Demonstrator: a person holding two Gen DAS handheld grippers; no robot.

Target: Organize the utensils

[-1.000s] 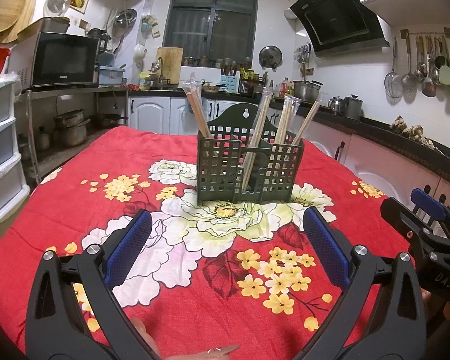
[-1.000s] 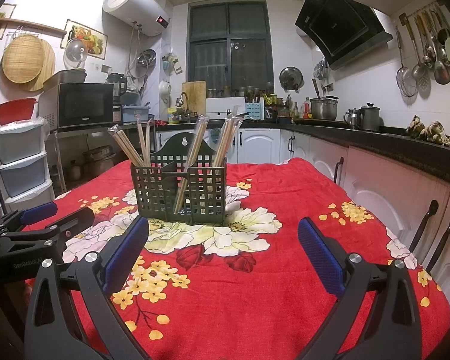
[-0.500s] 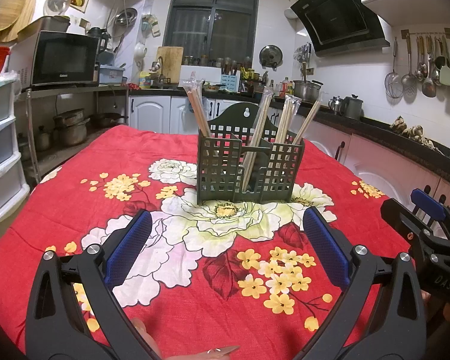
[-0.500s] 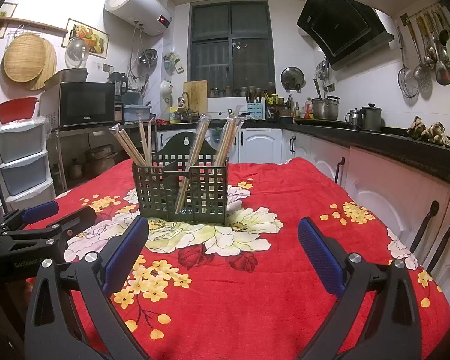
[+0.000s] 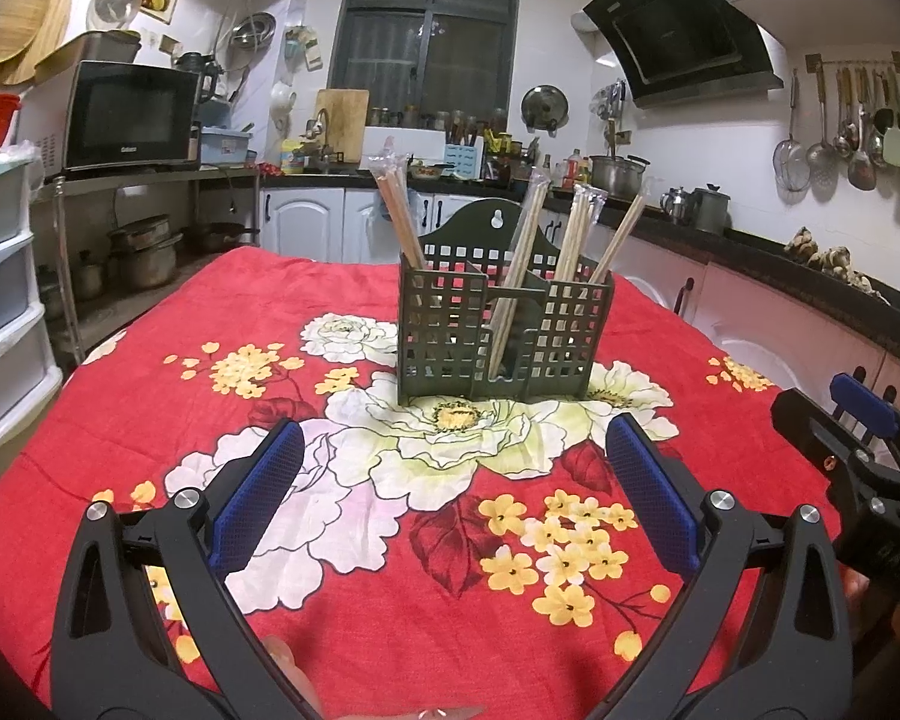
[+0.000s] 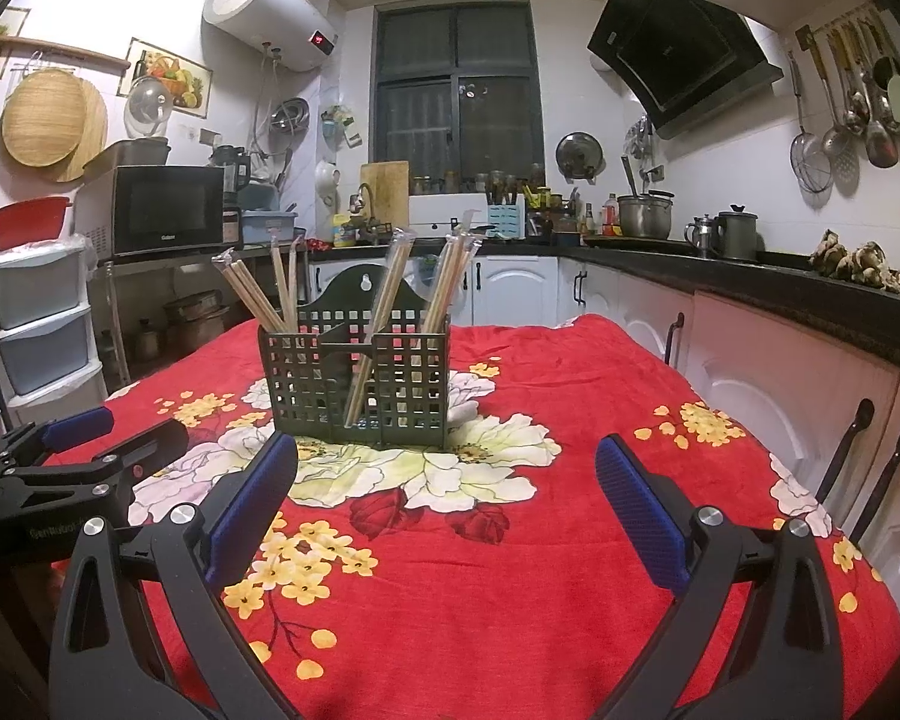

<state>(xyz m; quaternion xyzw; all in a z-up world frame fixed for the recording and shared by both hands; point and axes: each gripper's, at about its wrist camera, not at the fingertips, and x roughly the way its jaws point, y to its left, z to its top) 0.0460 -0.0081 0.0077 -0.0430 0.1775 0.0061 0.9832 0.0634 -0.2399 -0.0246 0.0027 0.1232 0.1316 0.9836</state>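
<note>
1. At the middle of the table, on a large pale flower of the red floral tablecloth (image 5: pixel 120 420), the dark green utensil holder (image 5: pixel 504 336) is seen standing upright, its arched back panel on the far side.
2. Wrapped chopsticks (image 5: pixel 399 219) are held in its compartments: one bundle leans left from the left compartment, one long pair is tilted through the middle slot, and more lean right from the right compartment.
3. In the right wrist view the same utensil holder (image 6: pixel 354 384) is shown left of centre, with the chopsticks (image 6: pixel 252 291) fanned out above its rim.
4. The left gripper (image 5: pixel 453 492) is held near the front of the table with its jaws spread wide; nothing is held between the blue pads (image 5: pixel 258 498), and it is kept well apart from the holder.
5. The right gripper (image 6: pixel 447 504) is likewise held with jaws wide apart and nothing between them, above the cloth, near the holder but not touching it.
6. Each gripper is caught at the edge of the other's view: the right gripper (image 5: pixel 858 462) at the right, the left gripper (image 6: pixel 84 456) at the left.
7. Against the frames of a second ago, almost nothing is changed: the holder, the chopsticks and both jaw openings are matched; only a slight shift of the holder rightward in the right wrist view is noted.
</note>
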